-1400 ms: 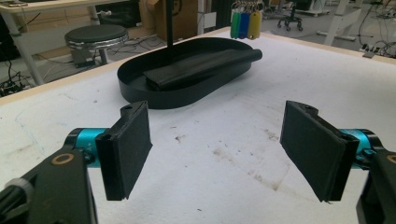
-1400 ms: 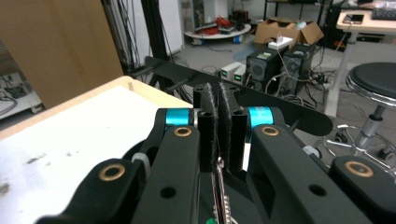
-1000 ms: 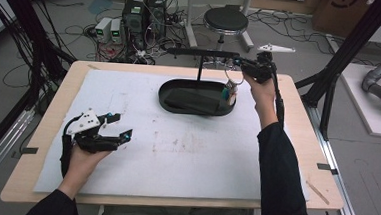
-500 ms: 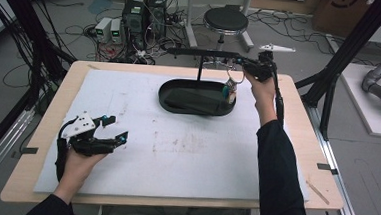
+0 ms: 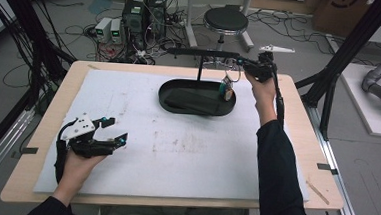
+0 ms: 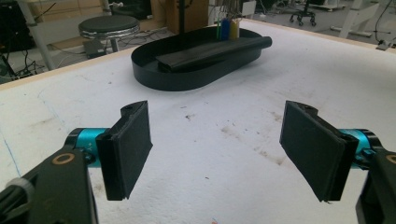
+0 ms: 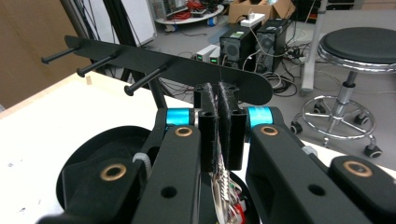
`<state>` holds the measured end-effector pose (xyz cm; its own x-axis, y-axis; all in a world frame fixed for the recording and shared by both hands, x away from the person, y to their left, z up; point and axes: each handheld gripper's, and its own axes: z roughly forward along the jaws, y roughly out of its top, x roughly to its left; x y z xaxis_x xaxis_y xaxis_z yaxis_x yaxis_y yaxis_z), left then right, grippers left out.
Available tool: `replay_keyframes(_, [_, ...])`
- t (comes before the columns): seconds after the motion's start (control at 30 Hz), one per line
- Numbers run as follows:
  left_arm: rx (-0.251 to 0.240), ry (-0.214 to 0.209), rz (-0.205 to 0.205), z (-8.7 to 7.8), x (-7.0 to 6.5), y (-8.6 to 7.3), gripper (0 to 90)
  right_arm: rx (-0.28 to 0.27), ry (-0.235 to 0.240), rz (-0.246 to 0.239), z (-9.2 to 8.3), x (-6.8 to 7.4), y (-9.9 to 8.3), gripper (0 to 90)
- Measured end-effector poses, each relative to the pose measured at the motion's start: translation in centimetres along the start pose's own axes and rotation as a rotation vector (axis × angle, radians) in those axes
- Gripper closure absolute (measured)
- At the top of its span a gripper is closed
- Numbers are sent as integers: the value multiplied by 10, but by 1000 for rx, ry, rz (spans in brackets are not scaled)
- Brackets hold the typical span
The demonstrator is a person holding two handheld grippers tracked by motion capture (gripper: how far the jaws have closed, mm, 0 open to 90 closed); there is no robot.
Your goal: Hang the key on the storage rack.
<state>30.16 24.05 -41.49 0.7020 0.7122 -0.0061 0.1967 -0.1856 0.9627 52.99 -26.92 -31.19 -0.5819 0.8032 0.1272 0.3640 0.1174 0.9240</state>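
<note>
One white sheet (image 5: 176, 151) is covering most of the wooden table (image 5: 320, 160), and a black oval tray (image 5: 197, 98) is sitting on the sheet toward the far edge. A black rack (image 5: 202, 52) with pegs is rising on a post from the far side of the tray, and its bar (image 7: 154, 63) is running just beyond the jaws in the right gripper view. A flat black bar (image 6: 212, 52) is lying lengthwise inside the tray. The left gripper (image 5: 113, 132) is resting low over the near left part of the sheet, well apart from the tray, with its jaws standing wide and nothing between them; its two black pads (image 6: 128, 147) are facing each other across bare sheet. The right gripper (image 5: 239, 63) is hovering above the right end of the tray, just beside the rack, with its jaws pressed together on a thin cord (image 7: 218, 100). A small bunch of colored charms (image 5: 226, 88) is hanging from that cord, just above the right end of the tray.
</note>
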Motion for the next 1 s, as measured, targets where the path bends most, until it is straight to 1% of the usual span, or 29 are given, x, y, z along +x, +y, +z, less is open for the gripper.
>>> replay_keyframes(0.07, [0,-2,2,0,0,0,247,-9,-17,-1,-1,1,1,900])
replay_keyframes(0.23, [1,-5,5,2,-2,1,247,9,-51,-31,-3,4,1,894])
replay_keyframes(0.3, [4,-7,9,2,-1,1,247,10,-87,-46,-6,7,2,838])
replay_keyframes(0.33, [2,-7,6,2,-1,1,247,9,-95,-50,-7,7,2,808])
replay_keyframes(0.37, [2,-7,6,3,-1,1,247,10,-102,-52,-9,8,3,805])
replay_keyframes(0.4, [0,-7,6,3,-1,1,247,8,-97,-61,-12,9,3,793])
replay_keyframes(0.47, [0,-10,6,4,0,2,247,13,-88,-84,-17,12,2,715])
replay_keyframes(0.53, [-3,-10,7,4,1,2,247,39,-52,-112,-22,15,0,664])
replay_keyframes(0.57, [-6,-10,6,4,2,3,247,67,-31,-133,-25,17,-2,616])
replay_keyframes(0.6, [-12,-6,6,3,2,4,247,87,-28,-136,-27,19,-2,571])
replay_keyframes(0.63, [-16,-5,3,3,3,5,247,103,-12,-135,-32,22,-3,543])
replay_keyframes(0.67, [-20,-2,2,3,3,6,247,102,3,-135,-36,24,-4,535])
replay_keyframes(0.73, [-26,3,1,4,4,8,247,60,11,-158,-49,32,-9,519])
replay_keyframes(0.77, [-28,6,3,4,4,9,247,58,15,-167,-54,35,-12,504])
replay_keyframes(0.83, [-27,7,13,5,3,11,247,86,26,-148,-63,37,-15,443])
replay_keyframes(0.87, [-25,4,20,6,3,12,247,101,33,-140,-67,38,-16,427])
replay_keyframes(0.9, [-28,1,19,7,3,12,247,83,37,-140,-74,40,-18,436])
replay_keyframes(0.93, [-27,-2,21,8,2,12,247,40,35,-146,-81,42,-22,448])
replay_keyframes(0.97, [-24,-4,25,9,2,13,247,28,35,-146,-88,44,-24,427])
replay_keyframes(1.0, [-23,-8,26,10,1,13,247,50,47,-134,-93,45,-25,397])
